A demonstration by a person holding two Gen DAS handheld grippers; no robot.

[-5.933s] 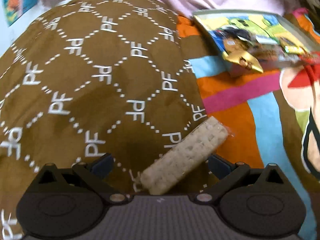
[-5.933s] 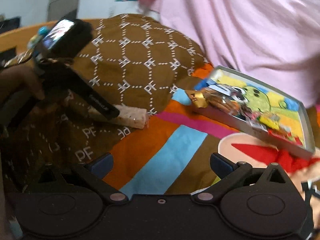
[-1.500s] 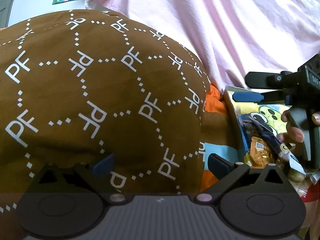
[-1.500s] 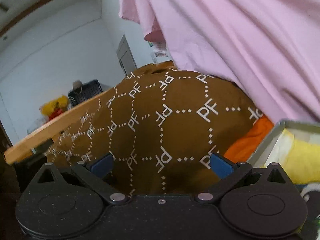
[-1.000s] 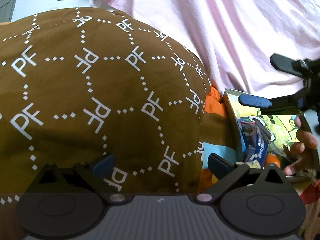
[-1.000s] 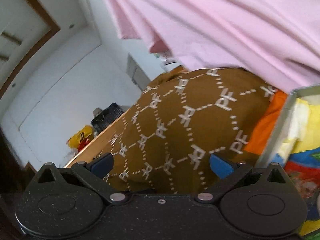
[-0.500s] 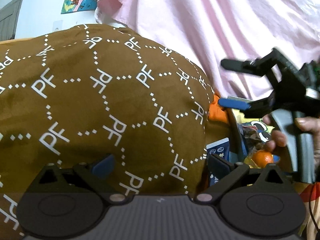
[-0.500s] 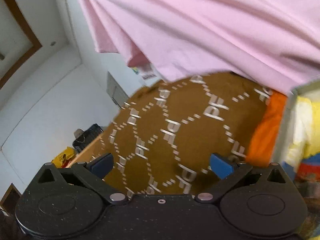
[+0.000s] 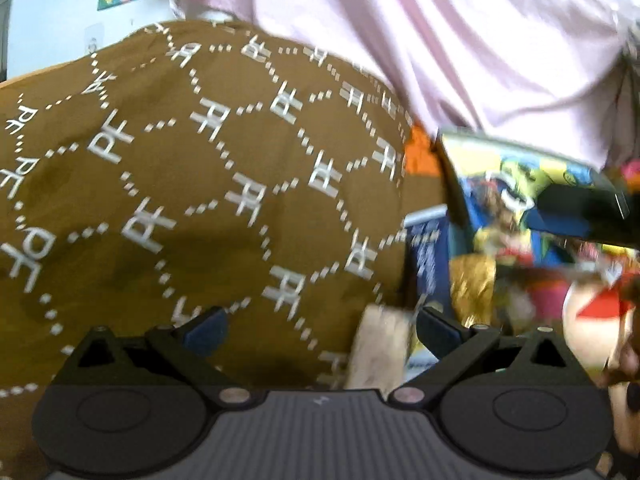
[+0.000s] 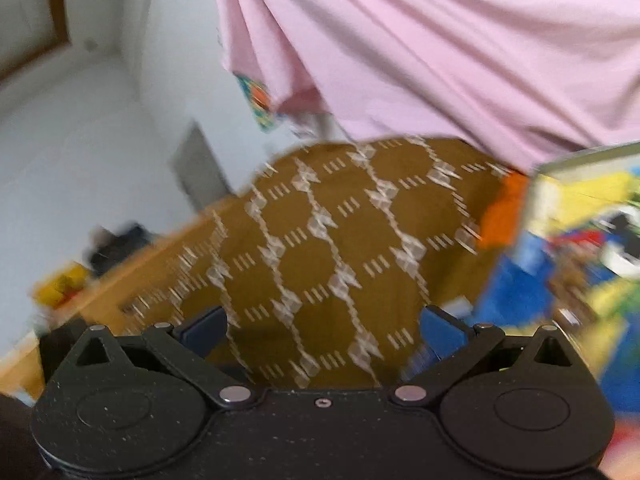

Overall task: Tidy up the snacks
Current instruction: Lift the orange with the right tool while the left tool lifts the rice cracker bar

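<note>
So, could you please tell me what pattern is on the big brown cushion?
White dotted hexagons with "PF" letters on the brown cushion, clearest in the left wrist view.

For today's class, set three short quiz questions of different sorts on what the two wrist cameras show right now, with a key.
1. True or false: the left gripper is shut on a snack.
2. What lies low between the left gripper's open fingers? A) an orange B) a pale snack bar C) a spoon
3. Fill in: the tray of snacks sits to the ____ of the brown pillow in the left wrist view.

Key: 1 false; 2 B; 3 right. The right gripper is open too, with nothing between its fingers.
</note>
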